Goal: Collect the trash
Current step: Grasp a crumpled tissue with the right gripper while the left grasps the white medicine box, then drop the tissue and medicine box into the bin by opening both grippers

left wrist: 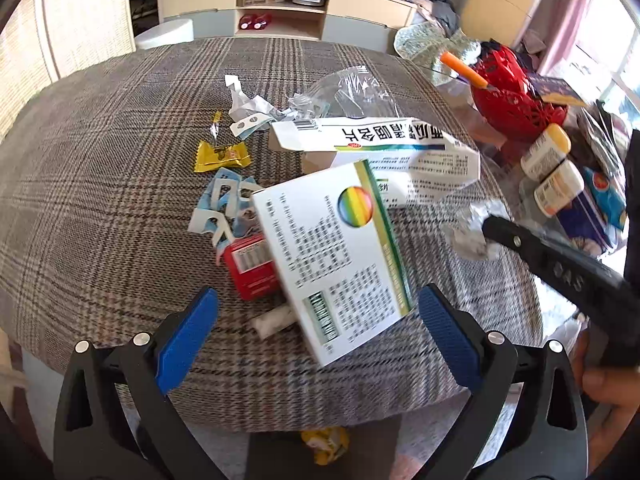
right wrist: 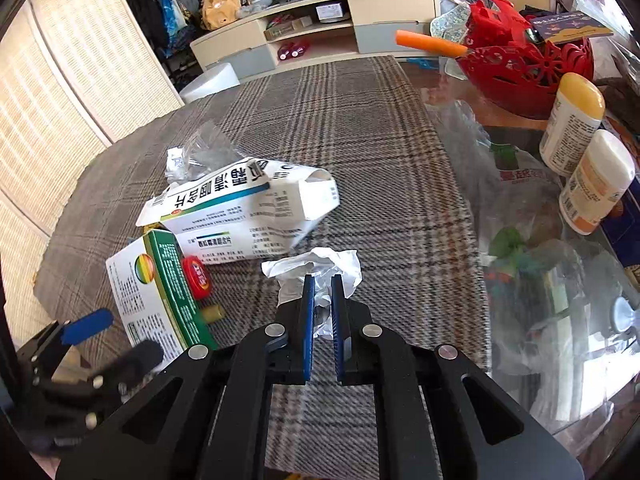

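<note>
A table covered with a grey-brown plaid woven cloth (right wrist: 360,128) carries a scatter of litter. The right gripper (right wrist: 320,280), black with blue ribbed pads, is clamped on a crumpled white paper tissue (right wrist: 316,264) that lies on the cloth; the jaws stand nearly together with a fold of the tissue pinched between them. The left gripper (left wrist: 318,304) hangs with its jaws spread wide and nothing between its pads, poised just above the near end of a white cardboard medicine box with a green edge and a rainbow disc (left wrist: 332,248). That box lies tilted over a small red box (left wrist: 250,264) and a short white roll (left wrist: 272,318). Behind it rests a flattened, torn-open white carton printed with large dark characters (left wrist: 384,148), and beyond that a crumpled clear plastic wrapper (left wrist: 348,92). To the left of the cartons lie a yellow foil sweet wrapper (left wrist: 220,156) and pale blue-and-white torn paper tabs (left wrist: 222,204). At the table's right edge stand a red openwork plastic basket (right wrist: 524,68) and two white bottles with yellow caps (right wrist: 576,124), on a glass surface.
</note>
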